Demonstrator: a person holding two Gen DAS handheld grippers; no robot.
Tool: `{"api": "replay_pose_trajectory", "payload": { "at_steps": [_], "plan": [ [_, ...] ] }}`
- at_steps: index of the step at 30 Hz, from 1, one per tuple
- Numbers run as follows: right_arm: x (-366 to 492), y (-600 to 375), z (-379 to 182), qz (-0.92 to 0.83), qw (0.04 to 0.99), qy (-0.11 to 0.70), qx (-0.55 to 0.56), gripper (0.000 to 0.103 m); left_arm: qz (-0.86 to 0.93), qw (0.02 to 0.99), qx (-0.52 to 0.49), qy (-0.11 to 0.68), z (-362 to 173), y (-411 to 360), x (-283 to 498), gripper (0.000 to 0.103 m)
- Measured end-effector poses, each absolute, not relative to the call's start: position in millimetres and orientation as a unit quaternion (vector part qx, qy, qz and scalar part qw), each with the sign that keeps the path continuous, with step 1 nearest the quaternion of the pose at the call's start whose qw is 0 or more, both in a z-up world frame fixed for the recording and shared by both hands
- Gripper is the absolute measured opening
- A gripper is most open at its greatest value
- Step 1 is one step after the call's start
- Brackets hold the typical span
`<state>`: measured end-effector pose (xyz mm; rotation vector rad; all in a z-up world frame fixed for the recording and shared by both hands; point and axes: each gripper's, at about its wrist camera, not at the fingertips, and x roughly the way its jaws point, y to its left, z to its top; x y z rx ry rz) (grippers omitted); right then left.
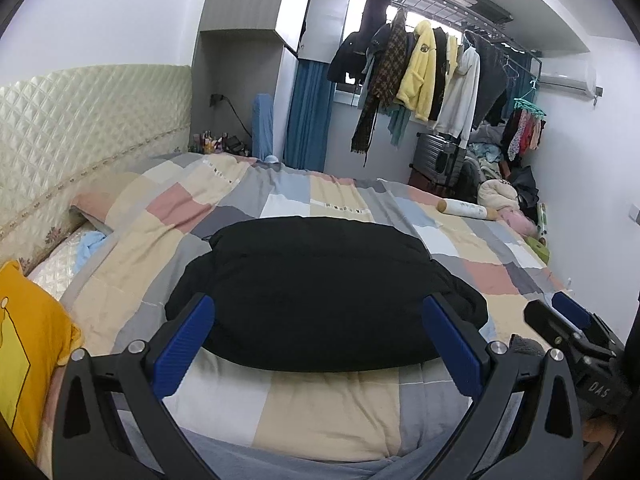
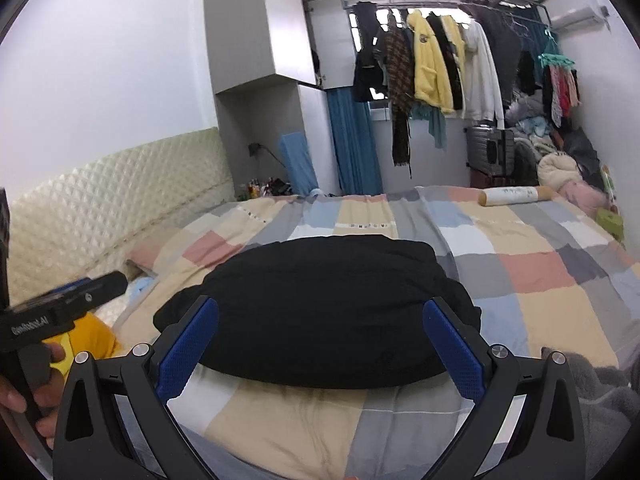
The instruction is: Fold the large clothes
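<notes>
Black garment (image 1: 320, 292) lies bundled mid-frame on patchwork quilt (image 1: 332, 412) | left gripper (image 1: 320, 344) and right gripper (image 2: 320, 348) both spread wide, empty, above its near edge | step: likely folded, or pre-grasp | next: pinch near hem corners.

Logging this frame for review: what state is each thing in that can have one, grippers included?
Black bulky garment: folded into a compact bundle, lying on the bed, held by neither gripper.
Left gripper: open, empty.
Right gripper: open, empty.
Patchwork checked quilt: spread over the bed, lightly wrinkled.
Grey overhead cabinet door: ajar.
Yellow fleece jacket: hanging on the rail.
</notes>
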<state>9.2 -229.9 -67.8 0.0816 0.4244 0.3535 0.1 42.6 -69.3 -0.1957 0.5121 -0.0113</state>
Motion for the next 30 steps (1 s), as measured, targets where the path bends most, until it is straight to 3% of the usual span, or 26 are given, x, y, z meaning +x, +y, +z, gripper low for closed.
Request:
{"api": "replay_pose_trajectory", "payload": {
  "at_steps": [30],
  "plan": [
    [4.3,-234.5,-68.3,0.158,0.963,0.214,0.037,0.103,-0.001,0.956,-0.079,0.282,-79.6,34.6,10.5,0.103]
  ]
}}
